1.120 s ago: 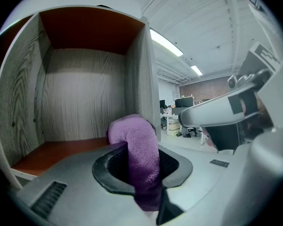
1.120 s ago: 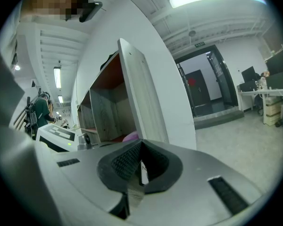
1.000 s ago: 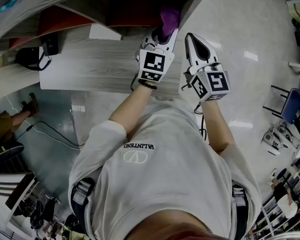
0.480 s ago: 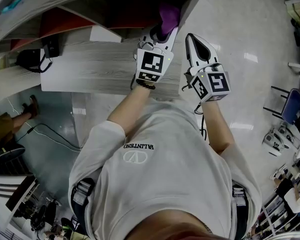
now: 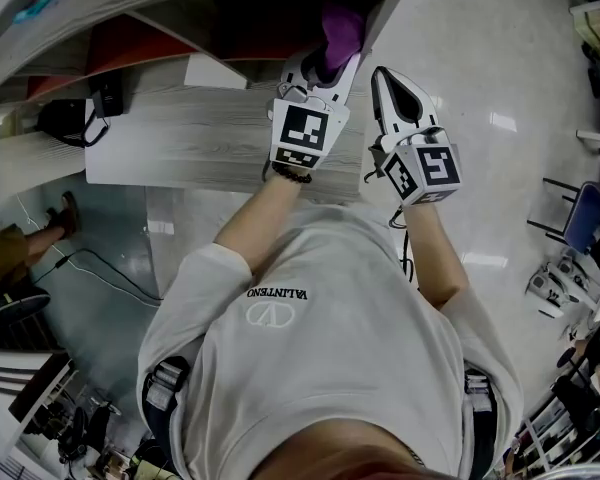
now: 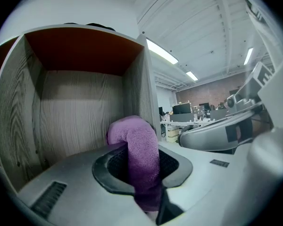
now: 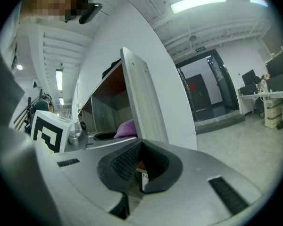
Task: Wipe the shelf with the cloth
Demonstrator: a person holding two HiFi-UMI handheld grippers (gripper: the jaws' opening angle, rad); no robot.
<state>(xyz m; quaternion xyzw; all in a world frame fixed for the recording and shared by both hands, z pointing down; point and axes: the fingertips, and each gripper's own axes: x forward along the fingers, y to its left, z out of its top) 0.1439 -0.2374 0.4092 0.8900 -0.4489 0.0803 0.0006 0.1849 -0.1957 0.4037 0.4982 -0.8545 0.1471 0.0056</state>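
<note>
From the head view, my left gripper [image 5: 328, 68] reaches into the open compartment of the shelf [image 5: 378, 16], with the purple cloth [image 5: 340, 28] bunched at its 12 o'clock. My right gripper [image 5: 385, 83] hangs at its 3 o'clock, outside the shelf's side wall.

In the left gripper view my jaws are clamped on the cloth [image 6: 139, 154]. It stands up between the pads and folds over toward the wood-grain back wall [image 6: 75, 112]. I can't tell whether it touches any surface.

In the right gripper view my jaws are drawn together with nothing in them. The shelf's side panel [image 7: 141, 107] rises at 12 o'clock, and a bit of the cloth [image 7: 127, 128] shows at 11.

I judge the wiping is under way. Next I'd press the cloth down onto the floor of the compartment and sweep it across.
</note>
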